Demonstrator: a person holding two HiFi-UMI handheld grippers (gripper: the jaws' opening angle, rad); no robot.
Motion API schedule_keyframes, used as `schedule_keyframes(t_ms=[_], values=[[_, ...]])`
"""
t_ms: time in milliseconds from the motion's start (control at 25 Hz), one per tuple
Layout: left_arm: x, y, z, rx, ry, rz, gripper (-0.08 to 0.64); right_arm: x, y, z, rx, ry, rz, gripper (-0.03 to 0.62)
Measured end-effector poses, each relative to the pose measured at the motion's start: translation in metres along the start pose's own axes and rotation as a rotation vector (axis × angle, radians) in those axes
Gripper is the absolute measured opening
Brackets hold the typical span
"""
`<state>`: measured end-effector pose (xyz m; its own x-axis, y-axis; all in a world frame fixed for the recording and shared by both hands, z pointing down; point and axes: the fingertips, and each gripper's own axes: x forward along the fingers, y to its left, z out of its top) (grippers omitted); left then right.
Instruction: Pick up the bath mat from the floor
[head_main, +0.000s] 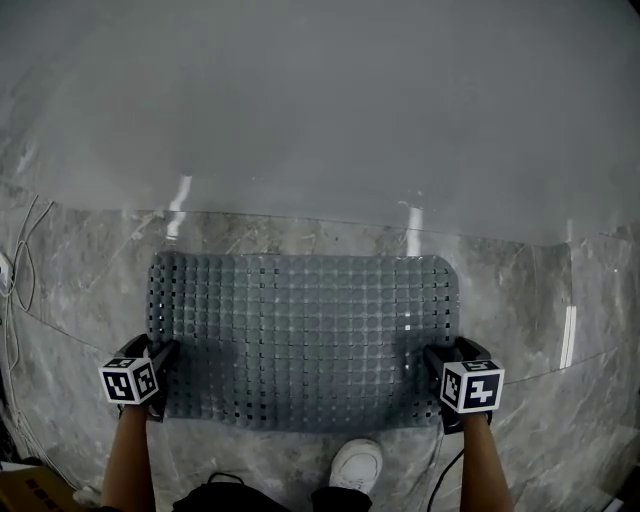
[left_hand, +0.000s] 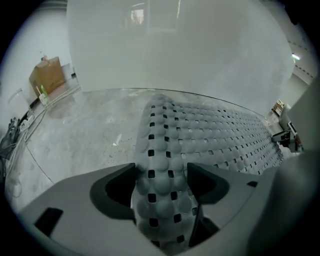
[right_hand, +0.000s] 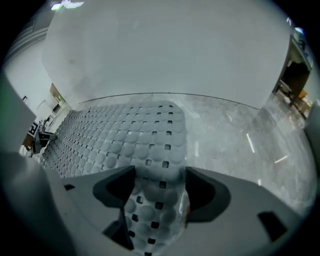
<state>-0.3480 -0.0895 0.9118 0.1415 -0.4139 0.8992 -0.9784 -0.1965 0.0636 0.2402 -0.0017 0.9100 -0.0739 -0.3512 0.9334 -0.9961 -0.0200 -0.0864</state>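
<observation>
The grey marble floor fills most of the head view, and a plain pale wall rises behind it. The bath mat, a grey rubber one with a grid of small square holes, lies on this floor just in front of you. Its long side runs from left to right, and its far edge is near the foot of the wall.

You have the left gripper at the mat's left short end and the right gripper at its right short end. In each gripper view the jaws stand wide apart, with the end of the mat rising between them like a low ridge. I cannot see the pads pressing on it, so I judge that neither gripper holds the mat yet. Your white shoe is just beside the near edge, and thin cables lie at the far left, well apart from the mat.

The step in hand seems to be the grasp itself: both grippers are placed, and the lift has not begun. The next move calls for closing both jaws firmly on the two ends, then raising both hands together, evenly, because the soft mat will probably sag in the middle.
</observation>
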Motion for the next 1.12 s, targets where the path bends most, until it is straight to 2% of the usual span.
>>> schedule_keyframes(t_ms=[80, 160, 240, 320, 440, 640, 880, 1120], values=[[0.001, -0.006, 0.001, 0.017, -0.004, -0.009, 0.317, 0.0, 0.0, 0.0, -0.009, 0.023, -0.001, 0.324], [0.0, -0.018, 0.002, 0.064, 0.005, -0.034, 0.227, 0.001, 0.007, 0.001, -0.028, 0.047, 0.015, 0.292], [0.0, -0.029, 0.002, 0.144, 0.019, -0.045, 0.122, 0.0, 0.02, 0.003, -0.071, 0.058, 0.033, 0.183], [-0.001, -0.035, 0.001, 0.191, 0.024, -0.031, 0.08, -0.002, 0.028, 0.001, -0.122, 0.061, 0.028, 0.106], [-0.002, -0.036, 0.003, 0.178, 0.006, -0.024, 0.069, -0.004, 0.03, 0.003, -0.136, 0.033, 0.02, 0.083], [-0.016, -0.039, 0.011, 0.146, -0.063, -0.052, 0.055, -0.018, 0.034, 0.009, -0.15, -0.036, 0.009, 0.072], [-0.034, -0.045, 0.02, 0.16, -0.144, -0.061, 0.051, -0.042, 0.043, 0.017, -0.193, -0.136, -0.004, 0.069], [-0.066, -0.059, 0.033, 0.215, -0.228, -0.072, 0.049, -0.079, 0.057, 0.029, -0.252, -0.23, -0.026, 0.069]])
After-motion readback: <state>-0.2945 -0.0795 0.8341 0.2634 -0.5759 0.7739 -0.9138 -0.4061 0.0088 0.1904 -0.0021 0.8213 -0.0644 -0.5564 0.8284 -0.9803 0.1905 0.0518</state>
